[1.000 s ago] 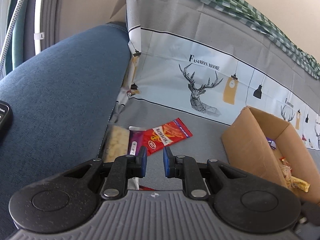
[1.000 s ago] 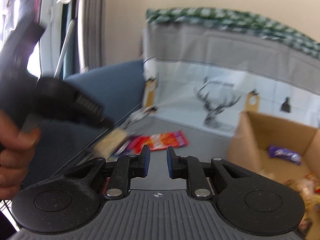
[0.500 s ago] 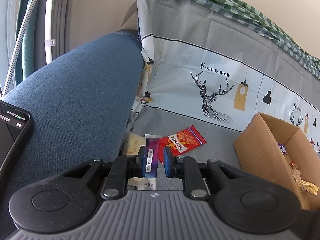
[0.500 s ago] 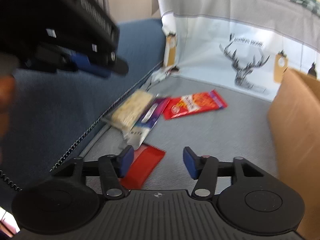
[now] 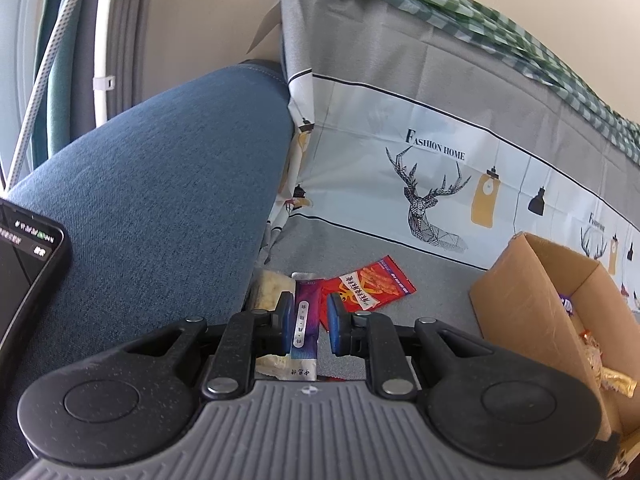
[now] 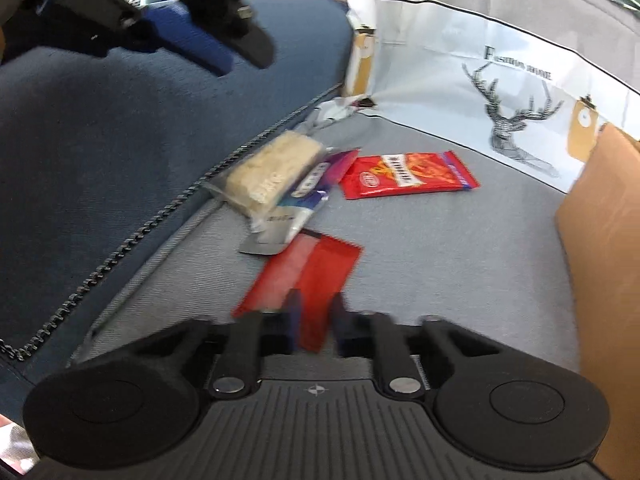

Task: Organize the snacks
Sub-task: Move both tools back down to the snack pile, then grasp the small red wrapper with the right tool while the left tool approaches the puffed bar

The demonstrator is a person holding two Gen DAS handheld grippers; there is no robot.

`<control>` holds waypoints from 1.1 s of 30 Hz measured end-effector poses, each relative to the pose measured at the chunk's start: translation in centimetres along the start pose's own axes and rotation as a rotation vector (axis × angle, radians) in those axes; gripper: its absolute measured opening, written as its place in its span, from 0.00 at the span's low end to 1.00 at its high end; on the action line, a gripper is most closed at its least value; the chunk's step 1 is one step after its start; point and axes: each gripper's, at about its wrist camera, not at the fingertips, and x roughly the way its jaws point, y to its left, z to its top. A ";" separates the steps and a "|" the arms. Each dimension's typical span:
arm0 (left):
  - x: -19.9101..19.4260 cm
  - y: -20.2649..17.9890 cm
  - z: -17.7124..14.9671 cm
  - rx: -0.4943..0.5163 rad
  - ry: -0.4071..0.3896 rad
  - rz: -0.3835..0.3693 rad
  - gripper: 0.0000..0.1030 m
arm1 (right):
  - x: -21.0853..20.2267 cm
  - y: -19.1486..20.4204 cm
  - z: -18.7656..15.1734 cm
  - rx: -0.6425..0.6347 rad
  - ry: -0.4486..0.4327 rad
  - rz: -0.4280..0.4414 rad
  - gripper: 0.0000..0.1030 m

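1. The right gripper (image 6: 314, 322) has its jaws around the red packet (image 6: 308, 276) lying left of the cardboard box (image 6: 600, 248); with the blur, I cannot tell whether they clamp it.
2. The left gripper (image 5: 308, 322) has jaws apart, with the purple packet (image 5: 305, 320) between them.
3. Risk: the thin red packet may slip out if only its edge is pinched, or the cushion cover (image 6: 440, 264) is caught too.

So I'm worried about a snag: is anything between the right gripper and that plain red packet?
Nothing visible. The right gripper already straddles the near end of the plain red packet, with only bare grey cushion around it.
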 end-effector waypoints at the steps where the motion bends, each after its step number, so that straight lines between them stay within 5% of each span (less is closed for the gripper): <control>1: 0.1 0.0 0.0 -0.002 0.004 0.002 0.18 | -0.1 -0.3 -0.1 0.005 0.004 -0.004 0.00; 6: 0.2 0.1 0.0 -0.027 0.007 0.016 0.18 | -0.7 -1.7 0.2 0.071 0.000 0.022 0.03; 10: -0.1 0.2 -0.2 -0.021 0.004 0.026 0.18 | -0.6 -1.1 0.7 0.102 -0.029 0.061 0.44; 17: -0.1 0.1 -0.4 0.000 0.003 0.021 0.19 | 1.8 0.8 1.4 0.034 -0.010 0.049 0.63; 20: 0.3 -0.4 -0.4 0.025 0.006 0.018 0.19 | 2.5 0.8 1.2 0.023 -0.002 0.031 0.63; 22: 0.6 -0.7 -0.3 0.038 0.010 0.016 0.19 | 2.3 0.8 1.2 0.000 -0.012 0.025 0.45; 33: 2.3 -1.8 -0.3 0.078 0.036 0.055 0.19 | -1.1 -4.5 1.3 0.028 0.038 0.010 0.42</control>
